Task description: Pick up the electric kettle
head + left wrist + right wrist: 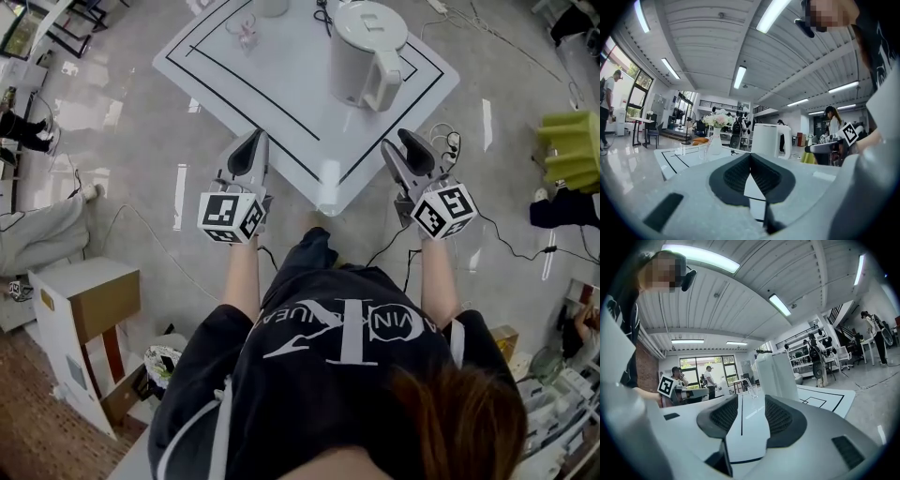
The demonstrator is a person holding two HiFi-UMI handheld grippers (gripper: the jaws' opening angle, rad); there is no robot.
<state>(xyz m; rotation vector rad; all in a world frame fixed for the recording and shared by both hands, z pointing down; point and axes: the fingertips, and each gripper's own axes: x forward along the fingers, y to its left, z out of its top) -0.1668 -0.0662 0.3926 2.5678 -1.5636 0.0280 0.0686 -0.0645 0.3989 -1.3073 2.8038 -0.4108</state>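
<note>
A white electric kettle (361, 52) stands on the white table (281, 94), with its handle turned toward the near right. My left gripper (253, 141) hovers just off the table's near-left edge and points at the table; its pads meet at the tips with nothing between them. In the left gripper view the kettle (766, 139) stands ahead, beyond the left gripper (750, 157). My right gripper (412, 141) is at the near-right edge, short of the kettle, with its jaws wide apart and empty. In the right gripper view the kettle (778, 376) rises just past the right gripper (751, 399).
A glass vase with flowers (716, 136) stands on the table's far side, and a drinking glass (753, 391) stands beside the kettle. Cables trail over the floor (450, 145). A cardboard box (84, 309) is at the left and a green stool (572, 145) at the right. People stand in the background.
</note>
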